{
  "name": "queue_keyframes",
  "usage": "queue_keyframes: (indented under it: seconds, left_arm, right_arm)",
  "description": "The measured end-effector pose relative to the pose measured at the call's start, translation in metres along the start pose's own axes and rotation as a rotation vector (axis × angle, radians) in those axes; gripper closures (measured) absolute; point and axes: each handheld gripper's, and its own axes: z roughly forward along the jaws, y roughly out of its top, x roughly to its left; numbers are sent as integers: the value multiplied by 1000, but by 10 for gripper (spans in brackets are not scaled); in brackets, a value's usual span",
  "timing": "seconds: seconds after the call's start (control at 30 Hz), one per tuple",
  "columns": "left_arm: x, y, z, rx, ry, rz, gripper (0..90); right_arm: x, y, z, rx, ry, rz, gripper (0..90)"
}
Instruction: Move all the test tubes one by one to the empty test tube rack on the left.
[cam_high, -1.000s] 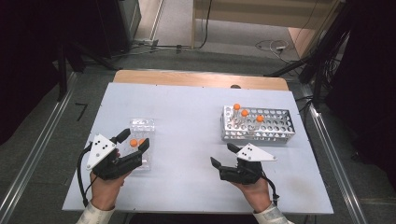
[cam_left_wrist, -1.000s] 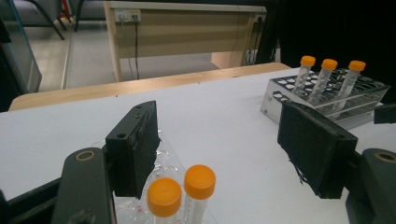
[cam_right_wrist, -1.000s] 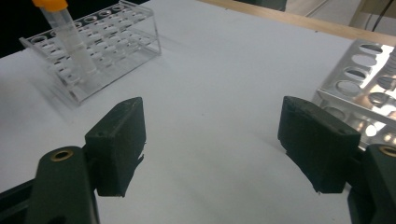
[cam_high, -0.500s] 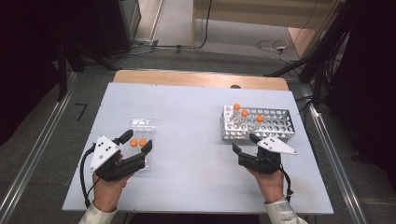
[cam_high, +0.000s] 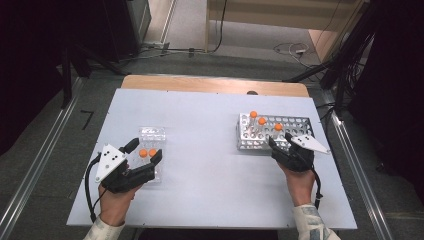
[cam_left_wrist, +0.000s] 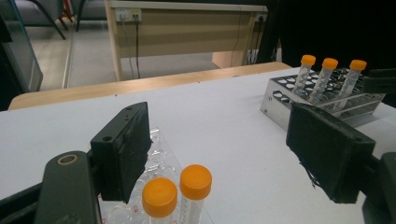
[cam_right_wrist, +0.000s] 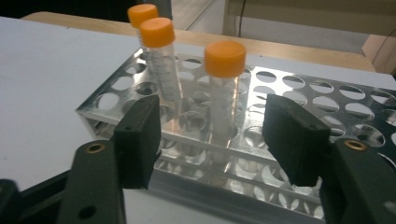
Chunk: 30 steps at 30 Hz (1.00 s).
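The work in hand is moving orange-capped tubes between two racks on the desk (cam_high: 210, 125), and the right gripper (cam_high: 280, 147) is lined up on the next one. In the right gripper view the nearest tube (cam_right_wrist: 223, 98) stands upright in the front rows of the metal rack (cam_right_wrist: 322, 105), with its orange cap at about 12 o'clock from the gap between the jaws; two more tubes (cam_right_wrist: 161, 65) stand behind it toward 11 o'clock. The jaws have just been closing, yet they sit either side of the tube with daylight on both flanks, so nothing is pinched. The left gripper (cam_high: 145, 156) hangs with its jaws spread wide around the clear rack (cam_high: 151, 134), where two capped tubes (cam_left_wrist: 177, 196) stand side by side at 6 o'clock in its own view, untouched by either pad. The tube looks light, a thin-walled clear plastic cylinder: stiff enough to take a squeeze, but smooth and round, so it will likely slip or twist if gripped off-centre. The best hold seems to be on the wall just below the cap, where the cap's rim gives a stop against sliding down. It should come straight up out of its hole, since any tilt could make it bind on the rack or nudge its neighbours. A moderate pinch should do.
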Motion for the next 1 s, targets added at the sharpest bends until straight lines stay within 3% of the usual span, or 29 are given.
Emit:
queue_keyframes:
  seconds: [0.17,0.5,1.0]
  left_arm:
    - [1,-1,1,5,1,-1,220]
    - [-1,-1,2,4,-4,2,220]
    - [-2,-1,1,2,-10,2,221]
  right_arm:
    - [-7,-2,13,10,-7,17,472]
    - [-9,-3,25,1,-6,5,617]
    - [-8,-2,27,0,-6,-6,711]
